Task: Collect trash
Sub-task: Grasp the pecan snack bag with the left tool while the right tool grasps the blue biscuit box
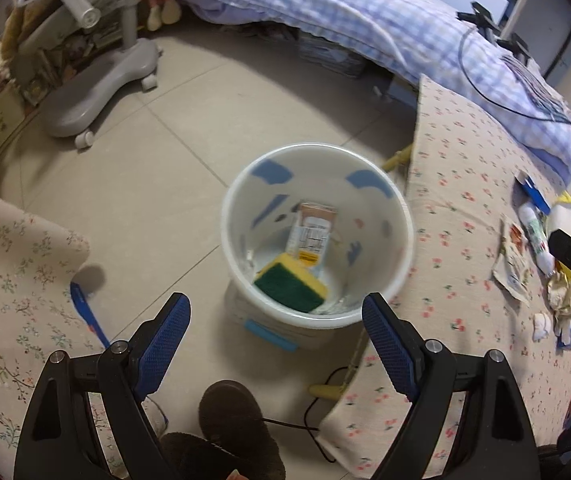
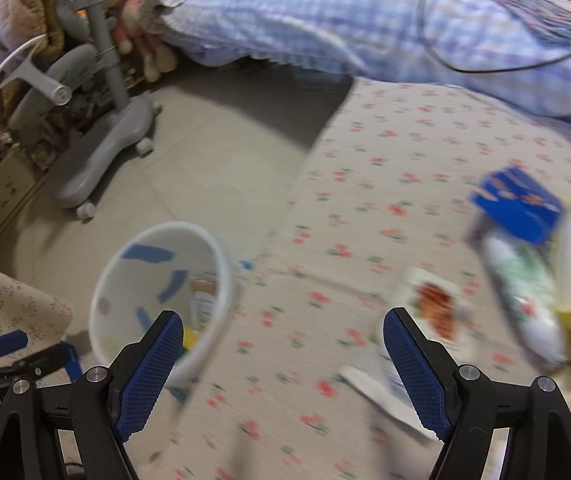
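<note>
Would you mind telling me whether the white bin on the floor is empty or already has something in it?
Not empty. The left wrist view looks down into the white bin, where a yellow and green sponge and a flat printed packet lie at the bottom.

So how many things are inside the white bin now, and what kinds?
Sponge: 1
Paper packet: 1
Total in the bin: 2

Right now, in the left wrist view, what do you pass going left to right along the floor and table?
Grey wheeled chair base → white bin → floral tablecloth → white bottle
</note>
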Demonstrator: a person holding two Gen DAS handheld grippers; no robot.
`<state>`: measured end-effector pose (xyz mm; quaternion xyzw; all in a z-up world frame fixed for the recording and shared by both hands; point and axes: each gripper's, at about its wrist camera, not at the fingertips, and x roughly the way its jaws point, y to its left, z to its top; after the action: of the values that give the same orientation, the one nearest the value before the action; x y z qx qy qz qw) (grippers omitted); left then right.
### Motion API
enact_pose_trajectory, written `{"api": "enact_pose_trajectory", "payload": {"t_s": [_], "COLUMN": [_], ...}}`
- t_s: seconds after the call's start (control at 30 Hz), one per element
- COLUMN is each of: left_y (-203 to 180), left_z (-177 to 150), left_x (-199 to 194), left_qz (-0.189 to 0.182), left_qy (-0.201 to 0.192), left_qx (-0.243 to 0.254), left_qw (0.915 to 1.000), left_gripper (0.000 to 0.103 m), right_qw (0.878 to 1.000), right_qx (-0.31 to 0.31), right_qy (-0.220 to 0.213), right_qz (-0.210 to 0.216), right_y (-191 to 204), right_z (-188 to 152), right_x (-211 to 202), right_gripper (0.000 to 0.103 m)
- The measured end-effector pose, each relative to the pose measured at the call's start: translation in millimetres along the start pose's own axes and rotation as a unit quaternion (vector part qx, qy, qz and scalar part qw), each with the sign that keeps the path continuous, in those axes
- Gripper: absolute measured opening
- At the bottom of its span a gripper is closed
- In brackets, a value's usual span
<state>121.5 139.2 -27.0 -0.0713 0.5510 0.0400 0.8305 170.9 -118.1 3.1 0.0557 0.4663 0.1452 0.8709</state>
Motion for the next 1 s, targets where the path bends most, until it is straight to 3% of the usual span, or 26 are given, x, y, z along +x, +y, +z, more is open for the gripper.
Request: {"api": "enact_pose_trajectory", "payload": {"t_s": [0.27,0.37,0.7,1.0], "left_y": [-46.1,-64.6,-118.5,-169.6], "left_z": [2.1,2.8,3.7,3.9], "left_x": [-5.6,-6.5,4.4,18.4], "left_qz": [-0.013,-0.013,-0.018,-0.036], "left_qy": [-0.002,-0.004,0.011,0.033], "left_qx": [0.025,0.042,0.084,0.113], "left_qw": [0.9996,0.999,0.9962,0.9925], "left_gripper": [0.09,0.097,0.097,0.097], "right_qw": [0.998,0.996,0.978,0.965], "right_qx": [0.037,0.067,0.168,0.216], "right_qy": [0.001,0.002,0.028,0.083], "right_qz": [-0.047,-0.062,-0.122,-0.122], "right_y": [-62.2,-92.2,-191.2,-236.6], "right_z": [-11.1,-13.7,-32.9,-70.5], "right_x": [-37.1,-49.5,-72.7,-74.1], "right_gripper": [0.086,0.086,0.086,0.086]}}
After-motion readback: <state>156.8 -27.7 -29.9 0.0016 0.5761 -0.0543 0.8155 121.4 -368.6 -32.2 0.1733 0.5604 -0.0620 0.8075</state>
